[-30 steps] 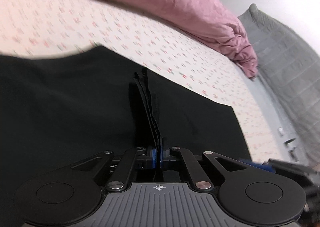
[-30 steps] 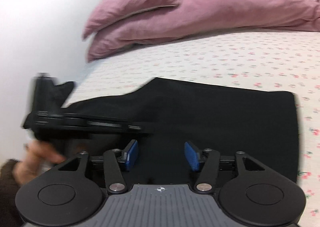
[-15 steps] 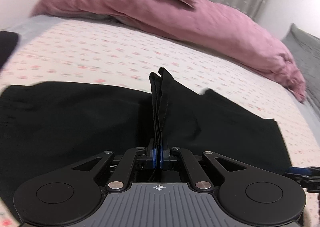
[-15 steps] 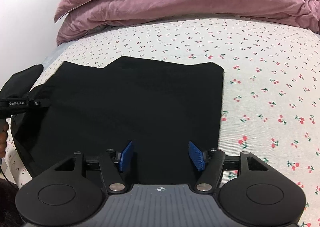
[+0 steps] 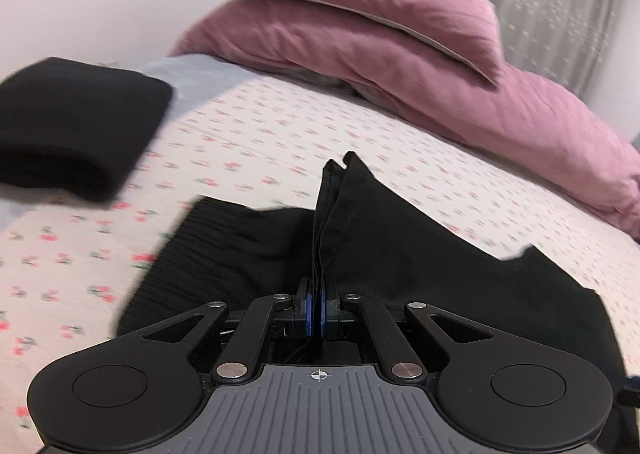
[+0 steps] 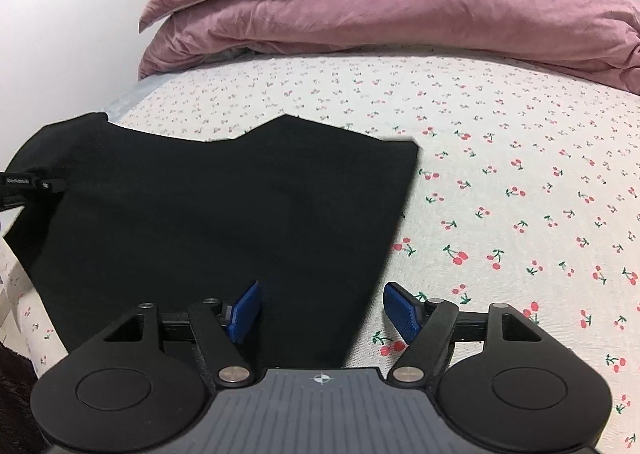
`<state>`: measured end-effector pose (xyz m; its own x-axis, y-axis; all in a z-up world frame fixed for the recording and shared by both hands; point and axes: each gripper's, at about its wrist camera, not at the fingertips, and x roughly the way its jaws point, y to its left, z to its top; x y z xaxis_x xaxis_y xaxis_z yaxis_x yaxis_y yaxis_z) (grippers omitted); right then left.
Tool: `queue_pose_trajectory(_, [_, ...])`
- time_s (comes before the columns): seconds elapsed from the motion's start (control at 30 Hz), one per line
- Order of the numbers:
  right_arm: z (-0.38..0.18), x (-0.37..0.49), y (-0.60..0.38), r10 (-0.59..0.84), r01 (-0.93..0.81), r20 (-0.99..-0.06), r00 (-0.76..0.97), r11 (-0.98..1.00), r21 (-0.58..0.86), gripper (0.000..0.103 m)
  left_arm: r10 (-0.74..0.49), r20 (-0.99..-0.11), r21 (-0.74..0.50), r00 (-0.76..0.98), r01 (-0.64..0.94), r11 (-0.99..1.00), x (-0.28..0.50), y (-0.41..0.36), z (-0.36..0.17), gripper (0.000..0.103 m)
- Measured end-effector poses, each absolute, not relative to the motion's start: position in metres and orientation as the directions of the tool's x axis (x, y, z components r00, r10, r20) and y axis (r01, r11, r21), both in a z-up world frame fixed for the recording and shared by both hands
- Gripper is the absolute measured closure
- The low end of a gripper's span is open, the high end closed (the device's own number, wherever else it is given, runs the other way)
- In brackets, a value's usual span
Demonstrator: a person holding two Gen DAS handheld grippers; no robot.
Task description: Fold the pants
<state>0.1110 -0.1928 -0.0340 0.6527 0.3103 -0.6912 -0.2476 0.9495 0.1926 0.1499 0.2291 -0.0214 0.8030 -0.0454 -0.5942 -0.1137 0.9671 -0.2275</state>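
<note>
The black pants [image 6: 224, 205] lie folded flat on the cherry-print bed sheet [image 6: 520, 181]. In the left wrist view my left gripper [image 5: 318, 310] is shut on a pinched edge of the pants [image 5: 400, 254], and the fabric stands up in a ridge between the blue pads. My right gripper [image 6: 320, 314] is open, its blue pads [image 6: 245, 310] spread over the pants' near right edge, holding nothing. The left gripper's body shows at the left edge of the right wrist view [image 6: 32, 183].
Pink pillows and a pink duvet [image 6: 360, 1] lie along the head of the bed. A second folded black garment [image 5: 76, 125] sits at the left in the left wrist view. White wall at the left, grey curtain [image 5: 560, 5] behind.
My left gripper has swung leftward with the pinched pants edge; the other black garment has come into its view. My right gripper has shifted to the right and its pads now straddle the pants' right edge.
</note>
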Motion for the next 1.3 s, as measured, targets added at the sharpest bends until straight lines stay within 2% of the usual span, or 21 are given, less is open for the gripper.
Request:
queue_pose_trajectory(0.17, [-0.038, 0.114, -0.188, 0.315, -0.255, -0.701, 0.64, 0.947, 0.193, 0.033, 0.089, -0.582, -0.159, 0.808, -0.221, 0.962, 0.148, 0.248, -0.023, 0.101])
queue_pose_trajectory(0.23, [-0.037, 0.113, -0.186, 0.316, -0.257, -0.702, 0.639, 0.947, 0.192, 0.033, 0.138, -0.577, -0.125, 0.805, -0.254, 0.959, 0.149, 0.251, -0.025, 0.09])
queue_pose_trajectory(0.3, [-0.036, 0.113, -0.187, 0.318, -0.256, -0.701, 0.639, 0.947, 0.196, 0.033, 0.17, -0.558, -0.089, 0.812, -0.262, 0.961, 0.145, 0.248, -0.023, 0.085])
queue_pose_trajectory(0.37, [-0.035, 0.112, -0.19, 0.329, -0.255, -0.698, 0.636, 0.943, 0.213, 0.033, 0.173, -0.514, -0.07, 0.84, -0.242, 0.968, 0.137, 0.242, -0.016, 0.069])
queue_pose_trajectory(0.4, [-0.034, 0.111, -0.192, 0.336, -0.253, -0.698, 0.632, 0.941, 0.224, 0.033, 0.161, -0.488, -0.07, 0.858, -0.222, 0.973, 0.133, 0.239, -0.014, 0.05])
queue_pose_trajectory(0.43, [-0.034, 0.109, -0.194, 0.344, -0.252, -0.698, 0.628, 0.939, 0.236, 0.033, 0.143, -0.463, -0.072, 0.875, -0.198, 0.977, 0.128, 0.235, -0.011, 0.037])
queue_pose_trajectory(0.5, [-0.034, 0.106, -0.197, 0.363, -0.247, -0.7, 0.615, 0.932, 0.266, 0.033, 0.087, -0.427, -0.086, 0.9, -0.136, 0.987, 0.118, 0.225, -0.007, 0.035])
queue_pose_trajectory(0.57, [-0.034, 0.102, -0.202, 0.39, -0.245, -0.704, 0.594, 0.921, 0.303, 0.033, -0.004, -0.427, -0.103, 0.904, -0.044, 0.994, 0.11, 0.211, -0.007, 0.032])
queue_pose_trajectory(0.63, [-0.035, 0.097, -0.203, 0.41, -0.243, -0.708, 0.575, 0.912, 0.331, 0.033, -0.113, -0.448, -0.128, 0.887, 0.061, 0.99, 0.108, 0.195, -0.011, 0.029])
queue_pose_trajectory(0.83, [-0.035, 0.082, -0.214, 0.484, -0.239, -0.698, 0.528, 0.873, 0.424, 0.035, -0.355, -0.535, -0.127, 0.766, 0.343, 0.931, 0.099, 0.139, -0.03, 0.028])
queue_pose_trajectory(1.0, [-0.041, 0.068, -0.227, 0.609, -0.224, -0.658, 0.443, 0.786, 0.577, 0.048, -0.471, -0.544, -0.084, 0.695, 0.513, 0.854, 0.077, 0.101, -0.038, 0.028])
queue_pose_trajectory(1.13, [-0.048, 0.057, -0.229, 0.654, -0.218, -0.648, 0.391, 0.75, 0.625, 0.056, -0.548, -0.543, -0.062, 0.637, 0.62, 0.782, 0.063, 0.08, -0.043, 0.028])
queue_pose_trajectory(1.23, [-0.053, 0.052, -0.227, 0.68, -0.22, -0.639, 0.361, 0.728, 0.65, 0.07, -0.559, -0.579, -0.017, 0.594, 0.677, 0.736, 0.053, 0.062, -0.05, 0.028])
queue_pose_trajectory(1.3, [-0.052, 0.053, -0.224, 0.688, -0.221, -0.635, 0.351, 0.72, 0.658, 0.085, -0.549, -0.606, 0.019, 0.576, 0.7, 0.714, 0.048, 0.052, -0.056, 0.028])
